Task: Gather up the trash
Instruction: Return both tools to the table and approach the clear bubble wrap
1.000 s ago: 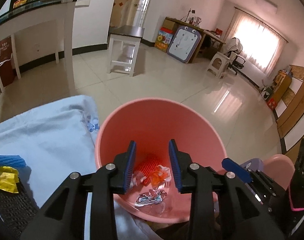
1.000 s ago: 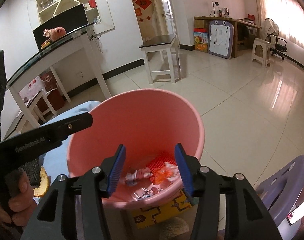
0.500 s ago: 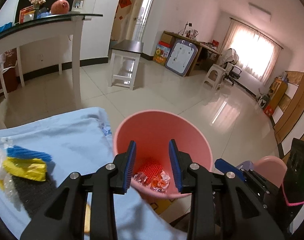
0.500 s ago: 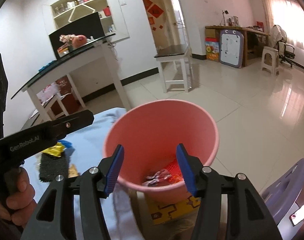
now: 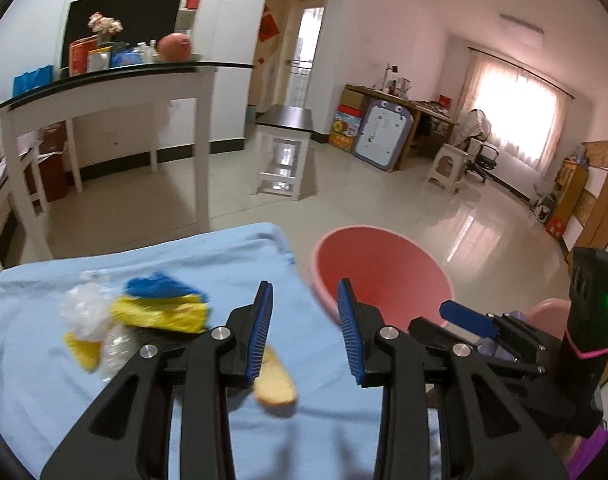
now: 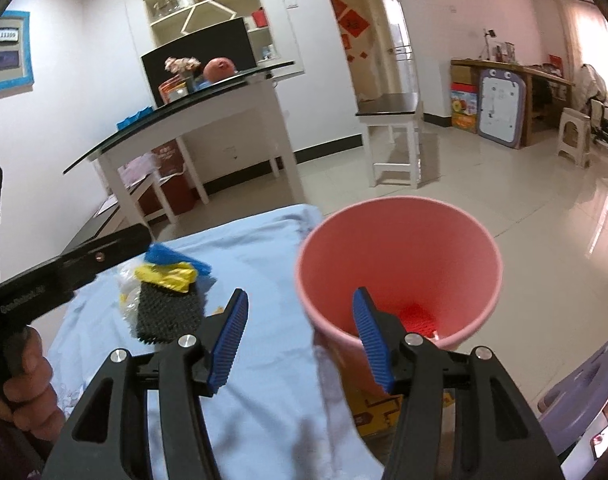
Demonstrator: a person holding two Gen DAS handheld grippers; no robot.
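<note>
A pink bucket stands just off the right edge of a light blue cloth. Red mesh trash lies at its bottom. On the cloth lie a blue and yellow wrapper, crumpled clear plastic, a black mesh pad and an orange peel piece. My left gripper hangs open above the cloth's right edge, nothing between its pads. My right gripper is open too, empty, with its right finger over the bucket rim. A hand holds the left gripper's handle.
A white glass-topped table with boxes and a ball stands behind the cloth. A white stool with a dark top is on the tiled floor beyond. A yellow box sits under the bucket, and a purple plastic seat is at the right.
Both grippers have pulled back and risen from over the bucket's mouth and swung left. The cloth with its trash pile has come into view; the bucket now sits further off.
</note>
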